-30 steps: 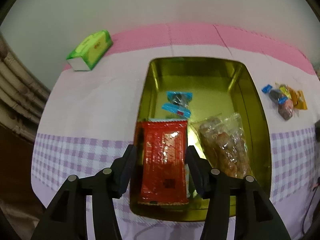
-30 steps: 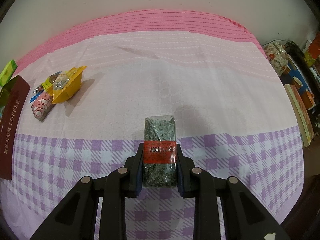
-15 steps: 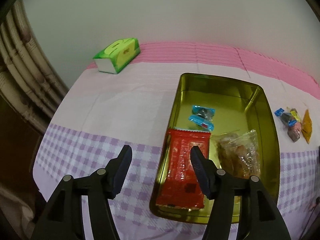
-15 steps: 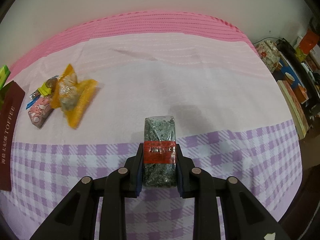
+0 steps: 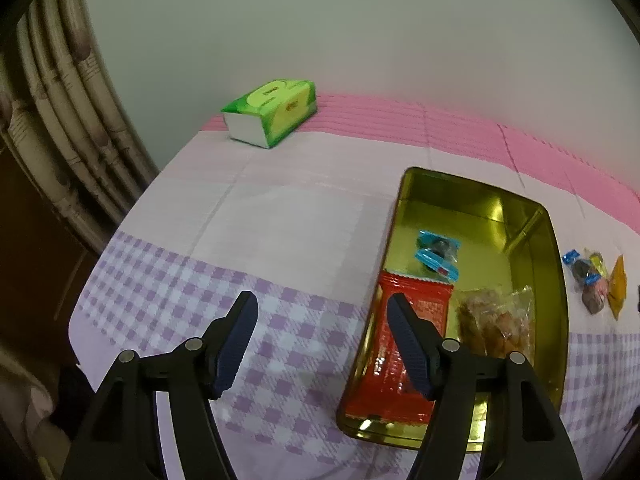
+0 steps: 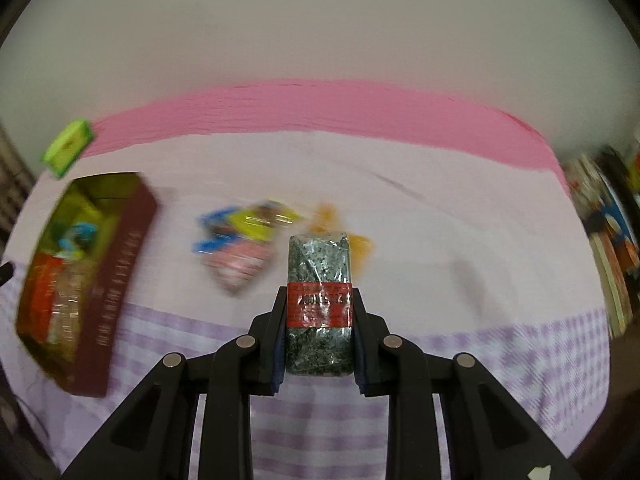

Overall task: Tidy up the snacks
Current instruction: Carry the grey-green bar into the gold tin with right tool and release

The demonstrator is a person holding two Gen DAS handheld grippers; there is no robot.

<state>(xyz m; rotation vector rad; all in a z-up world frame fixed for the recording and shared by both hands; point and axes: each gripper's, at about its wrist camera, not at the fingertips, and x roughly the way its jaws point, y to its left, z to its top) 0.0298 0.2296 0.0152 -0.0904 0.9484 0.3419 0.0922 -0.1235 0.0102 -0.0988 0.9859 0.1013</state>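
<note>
1. My left gripper has just been opening, and nothing is between its jaws now. A second ago they stood either side of the red packet; now the left finger hangs over the checked tablecloth and the right finger over the packet's left edge, with no pad touching it.

2. The red packet lies flat in the gold tin, against its left wall at the near end. I judge this item delivered and the left gripper free for another.

3. My right gripper is clamped on the dark green snack bar, pads pressing both long sides at its red label. Its grip has not changed.

4. The right view has swung: a second ago the tin was barely at the left edge of the picture, and now its whole dark red side and open top show at left, blurred by motion. I read this as the bar being carried toward the tin.

5. The bar's long axis runs straight along the gripper's fingers, its far end pointing away from the camera toward the wall. It sits above the cloth, in front of the pile of loose sweets, well apart from the tin.

6. In the tin, the red packet's long axis runs along the tin's length. Beside it on the right lies a clear bag of brown snacks, and beyond it a blue-wrapped sweet. The far end of the tin is bare.

7. A green tissue pack sits at the cloth's far left corner, not involved.
</note>
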